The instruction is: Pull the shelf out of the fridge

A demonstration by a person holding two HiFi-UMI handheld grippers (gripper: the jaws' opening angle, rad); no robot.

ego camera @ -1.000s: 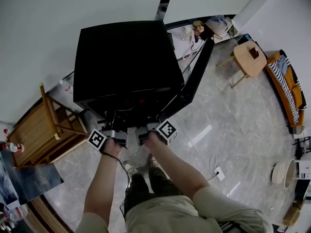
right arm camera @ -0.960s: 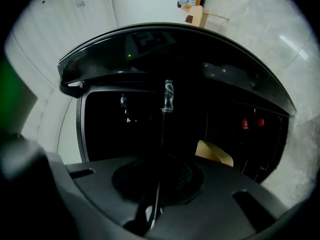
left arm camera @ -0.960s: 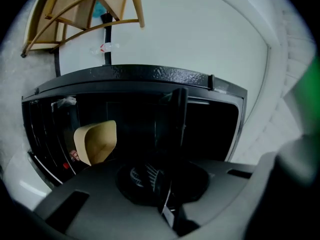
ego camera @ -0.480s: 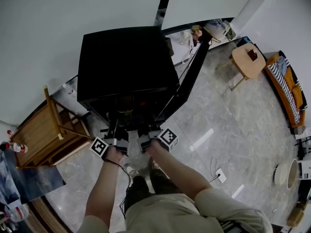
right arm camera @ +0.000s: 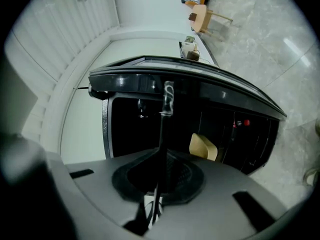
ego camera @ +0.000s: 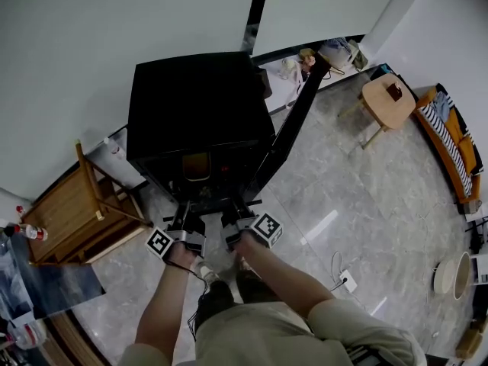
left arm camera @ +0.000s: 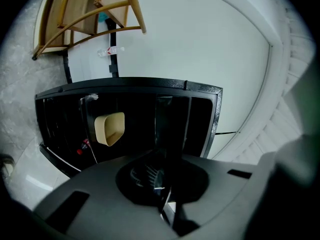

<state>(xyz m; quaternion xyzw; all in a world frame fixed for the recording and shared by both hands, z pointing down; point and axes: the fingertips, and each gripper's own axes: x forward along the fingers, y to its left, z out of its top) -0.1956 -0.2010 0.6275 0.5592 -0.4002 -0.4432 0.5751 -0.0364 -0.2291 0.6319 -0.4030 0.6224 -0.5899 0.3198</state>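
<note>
A black fridge (ego camera: 198, 105) stands on the floor with its door (ego camera: 293, 120) swung open to the right. A thin dark shelf (ego camera: 214, 203) sticks out of its front opening. My left gripper (ego camera: 185, 219) is shut on the shelf's front edge at the left, and my right gripper (ego camera: 238, 219) is shut on it at the right. The left gripper view shows the shelf (left arm camera: 167, 134) edge-on, running from the shut left gripper (left arm camera: 162, 204) into the fridge. The right gripper view shows the shelf (right arm camera: 164, 124) the same way, ahead of the right gripper (right arm camera: 152, 204). A beige tub (left arm camera: 111, 129) sits inside.
A wooden rack (ego camera: 72, 212) stands left of the fridge, with a bottle (ego camera: 23, 231) beyond it. A round wooden stool (ego camera: 390, 97) and an orange striped sofa (ego camera: 450, 139) are at the right. A power strip (ego camera: 345, 282) lies on the tiled floor. Clutter sits behind the door.
Both grippers have drawn back toward the person, away from the fridge, and the shelf has come further out of the opening with them. Both stay shut.
</note>
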